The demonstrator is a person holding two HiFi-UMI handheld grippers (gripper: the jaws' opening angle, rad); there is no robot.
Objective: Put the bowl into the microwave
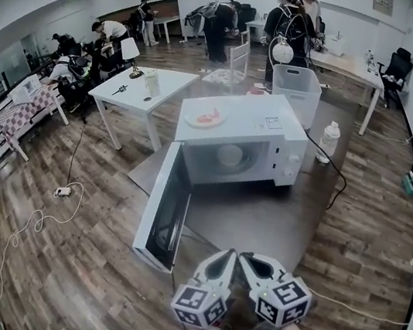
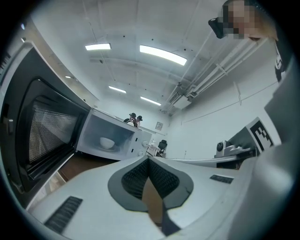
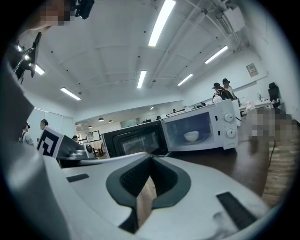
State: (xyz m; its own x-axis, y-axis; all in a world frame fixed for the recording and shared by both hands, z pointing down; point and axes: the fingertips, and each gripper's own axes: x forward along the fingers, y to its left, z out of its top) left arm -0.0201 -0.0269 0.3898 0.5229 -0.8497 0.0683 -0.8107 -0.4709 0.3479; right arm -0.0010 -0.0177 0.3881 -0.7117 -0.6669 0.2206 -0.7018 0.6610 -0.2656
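With the bowl point(image 1: 230, 155) already inside the microwave point(image 1: 291, 163) and the left gripper point(image 2: 148, 159) and right gripper point(image 3: 150, 158) both pinched together on nothing, only closing the open door point(image 1: 164, 208) seems left.

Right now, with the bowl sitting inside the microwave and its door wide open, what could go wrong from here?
1. The door stands swung out toward the person. The left gripper and right gripper both have shut jaws, so a push on it might slip off.
2. A hard shove could jolt the microwave, shifting the bowl or the plate on top.
3. The black cable trails over the floor, a snag risk.
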